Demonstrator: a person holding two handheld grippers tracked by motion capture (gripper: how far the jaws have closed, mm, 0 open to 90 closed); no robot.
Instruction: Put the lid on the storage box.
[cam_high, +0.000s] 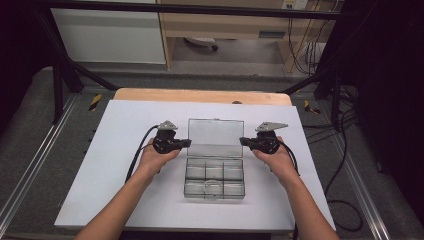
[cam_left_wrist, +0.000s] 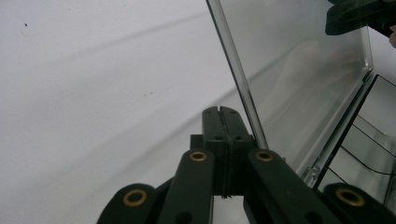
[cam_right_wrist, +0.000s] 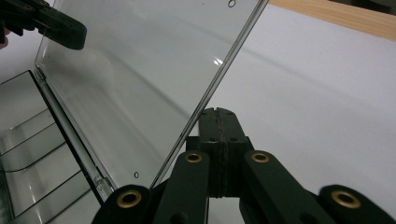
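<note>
— Clear plastic, that box (cam_high: 214, 172): where did it sit?

— Mid-desk on the white sheet (cam_high: 115, 165), nearer the front edge, its lid (cam_high: 215, 138) raised and leaning toward the back edge. The tray's compartments faced up.

— How were the hands posed?

— Both forearms came in from the front edge. The left hand (cam_high: 155, 159) held the left gripper (cam_high: 187, 143) level, pointing right at the lid's left edge. The right hand (cam_high: 274, 156) mirrored it, the right gripper (cam_high: 243, 141) pointing left at the lid's right edge.

— And the jaws?

— Both pairs were pressed fully together, with nothing between them. In the left gripper view the lid's edge (cam_left_wrist: 238, 74) ran just beside the closed tips, on their right. In the right gripper view the lid's edge (cam_right_wrist: 219, 74) passed just beside the tips, on their left. Whether either tip touched the lid, I couldn't tell.
</note>
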